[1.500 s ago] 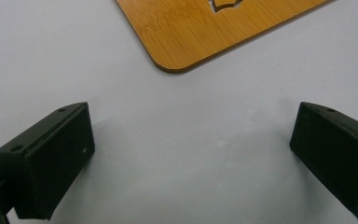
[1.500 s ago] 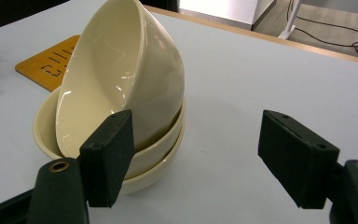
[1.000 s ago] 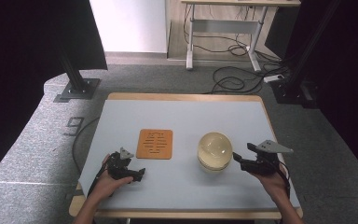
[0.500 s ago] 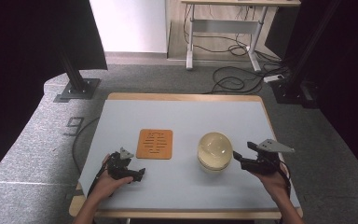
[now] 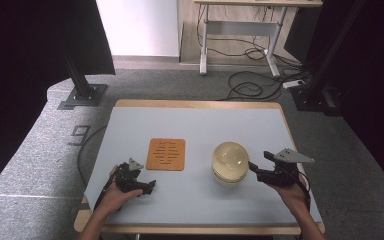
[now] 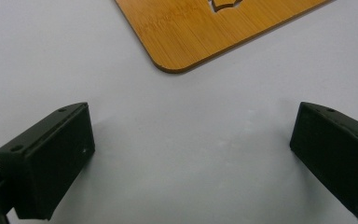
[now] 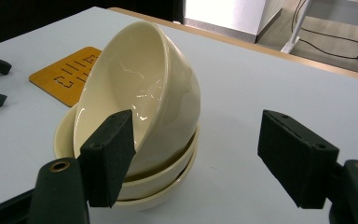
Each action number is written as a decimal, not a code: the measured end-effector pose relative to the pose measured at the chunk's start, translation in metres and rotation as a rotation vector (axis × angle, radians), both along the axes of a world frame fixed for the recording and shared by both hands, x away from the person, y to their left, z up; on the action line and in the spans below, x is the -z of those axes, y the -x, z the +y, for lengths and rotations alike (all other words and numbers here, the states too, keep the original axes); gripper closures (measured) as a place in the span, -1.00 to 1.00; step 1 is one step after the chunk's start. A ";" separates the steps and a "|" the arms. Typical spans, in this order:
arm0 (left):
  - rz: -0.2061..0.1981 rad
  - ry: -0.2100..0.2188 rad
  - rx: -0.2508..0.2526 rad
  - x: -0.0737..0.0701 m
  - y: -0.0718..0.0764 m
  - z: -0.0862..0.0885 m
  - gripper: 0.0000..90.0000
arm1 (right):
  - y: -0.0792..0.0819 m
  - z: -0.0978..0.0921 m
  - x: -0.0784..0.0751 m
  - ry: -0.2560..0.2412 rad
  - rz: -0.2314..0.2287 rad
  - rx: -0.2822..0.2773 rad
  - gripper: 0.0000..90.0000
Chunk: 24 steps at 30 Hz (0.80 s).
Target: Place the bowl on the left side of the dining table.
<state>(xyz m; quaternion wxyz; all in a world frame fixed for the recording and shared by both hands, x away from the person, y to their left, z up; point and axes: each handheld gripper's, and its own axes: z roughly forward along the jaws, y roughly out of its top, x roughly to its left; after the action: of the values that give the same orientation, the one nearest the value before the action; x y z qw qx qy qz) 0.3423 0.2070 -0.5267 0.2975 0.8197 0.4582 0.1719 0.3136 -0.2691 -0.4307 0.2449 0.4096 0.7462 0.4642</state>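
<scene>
We see no readable writing: just slots cut in the mat (image 5: 166, 154), center-left. Bowls (image 5: 229, 162) center-right. Both grippers' jaws spread, empty: left gripper (image 6: 191, 154), right gripper (image 7: 196, 158).

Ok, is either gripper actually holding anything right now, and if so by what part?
Nothing is held. The left gripper is open over bare table near the wooden mat. The right gripper is open beside the stacked bowls, gripping none.

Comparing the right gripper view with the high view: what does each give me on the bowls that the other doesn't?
Right gripper view alone: the top bowl sits tilted inside the stacked bowls, its opening towards the open right gripper. High view alone: the whole table, the person's hands, the left gripper. Both: the cream bowls, the wooden trivet.
</scene>
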 end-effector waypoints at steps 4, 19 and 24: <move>0.000 0.000 0.000 0.000 0.000 0.000 -1.00 | 0.000 0.001 0.000 0.000 0.001 -0.003 -0.40; 0.000 0.000 0.001 0.000 0.000 0.000 -1.00 | -0.002 0.007 0.003 0.021 0.008 -0.014 -0.40; 0.000 0.000 0.002 0.000 0.000 0.000 -1.00 | -0.002 0.007 0.003 0.020 0.007 -0.012 -0.40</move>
<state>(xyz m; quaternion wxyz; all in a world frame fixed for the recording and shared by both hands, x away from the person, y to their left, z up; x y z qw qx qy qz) 0.3424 0.2070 -0.5266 0.2974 0.8203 0.4575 0.1716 0.3157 -0.2623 -0.4333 0.2435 0.4041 0.7542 0.4567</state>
